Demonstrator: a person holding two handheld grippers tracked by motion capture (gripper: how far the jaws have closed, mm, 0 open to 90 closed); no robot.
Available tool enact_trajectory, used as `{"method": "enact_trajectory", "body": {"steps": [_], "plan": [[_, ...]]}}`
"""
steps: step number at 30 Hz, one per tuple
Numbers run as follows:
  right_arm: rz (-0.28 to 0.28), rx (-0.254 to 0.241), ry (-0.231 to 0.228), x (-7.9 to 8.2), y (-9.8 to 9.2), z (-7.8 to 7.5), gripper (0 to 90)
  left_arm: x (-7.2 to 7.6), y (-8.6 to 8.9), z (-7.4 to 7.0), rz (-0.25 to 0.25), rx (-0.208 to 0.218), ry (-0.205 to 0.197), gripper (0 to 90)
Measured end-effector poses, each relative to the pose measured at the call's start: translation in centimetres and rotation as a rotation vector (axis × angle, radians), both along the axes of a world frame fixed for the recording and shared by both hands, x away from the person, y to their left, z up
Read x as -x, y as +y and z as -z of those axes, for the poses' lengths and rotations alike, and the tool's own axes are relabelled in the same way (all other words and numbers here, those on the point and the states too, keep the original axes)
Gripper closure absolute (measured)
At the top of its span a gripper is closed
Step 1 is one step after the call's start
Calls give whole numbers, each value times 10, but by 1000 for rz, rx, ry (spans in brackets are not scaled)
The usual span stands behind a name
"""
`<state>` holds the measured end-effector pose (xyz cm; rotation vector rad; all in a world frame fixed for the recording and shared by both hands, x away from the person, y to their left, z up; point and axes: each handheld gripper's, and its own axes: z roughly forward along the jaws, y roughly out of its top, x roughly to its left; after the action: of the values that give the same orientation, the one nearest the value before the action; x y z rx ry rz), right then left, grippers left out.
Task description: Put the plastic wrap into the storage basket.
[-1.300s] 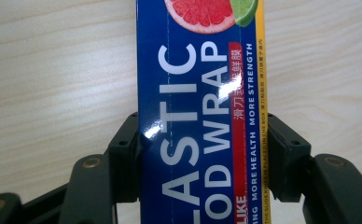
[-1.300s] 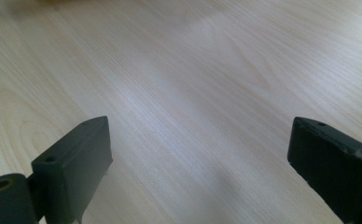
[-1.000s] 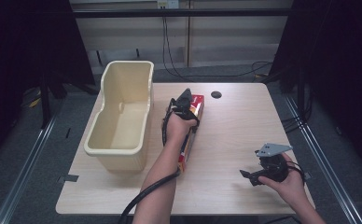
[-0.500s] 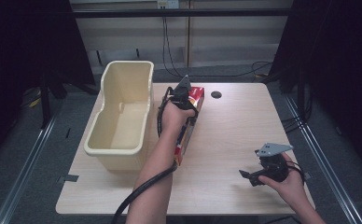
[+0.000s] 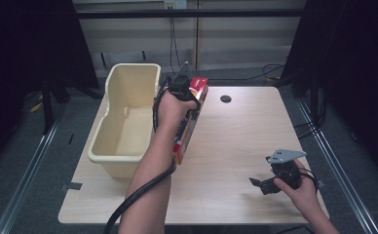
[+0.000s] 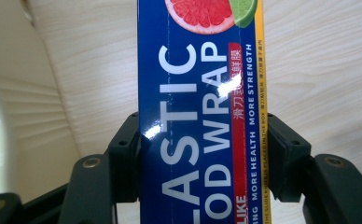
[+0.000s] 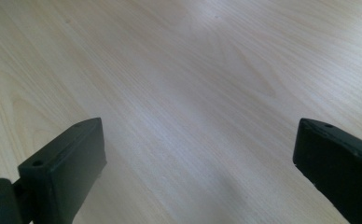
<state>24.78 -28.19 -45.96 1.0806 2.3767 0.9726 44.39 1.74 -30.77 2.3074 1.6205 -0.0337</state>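
The left gripper (image 5: pixel 187 84) is clamped on a long plastic wrap box (image 5: pixel 191 117), its two black jaws pressing the box's long sides about halfway wide, as the left gripper view shows with the blue face of the plastic wrap box (image 6: pixel 202 116) filling the gap between them. In the high view the box hangs tilted, one end up at the gripper, the other end low toward the person, just beside the cream plastic bin (image 5: pixel 123 122) on the wooden surface (image 5: pixel 236 141). The person's hand and forearm cover much of the box, so whether its lower end touches the surface cannot be told. The right gripper (image 5: pixel 262 185) rests near the surface's front right corner, jaws spread wide with nothing between them, bare wood (image 7: pixel 193 93) ahead.
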Motion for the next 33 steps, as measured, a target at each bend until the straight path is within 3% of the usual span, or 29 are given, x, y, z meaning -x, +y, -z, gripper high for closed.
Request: {"method": "enact_trajectory", "body": {"steps": [6, 7, 16, 20, 23, 33], "plan": [[-7, 2, 6, 0, 1, 2, 22, 1, 8, -17, -10, -6, 0, 412], [-5, 6, 1, 0, 1, 1, 22, 0, 10, -20, 13, -25, 2, 413], [-4, -4, 9, 0, -1, 2, 22, 2, 26, -46, -19, -29, -11, 412], [-4, -1, 12, 0, 0, 2, 22, 3, 35, -53, -27, -9, 0, 413], [-5, -1, 11, 1, 1, 2, 22, 2, 42, -60, -28, -23, -3, 413], [1, 1, 20, 1, 2, 3, 22, 4, 67, -76, -66, -14, -5, 413]]}}
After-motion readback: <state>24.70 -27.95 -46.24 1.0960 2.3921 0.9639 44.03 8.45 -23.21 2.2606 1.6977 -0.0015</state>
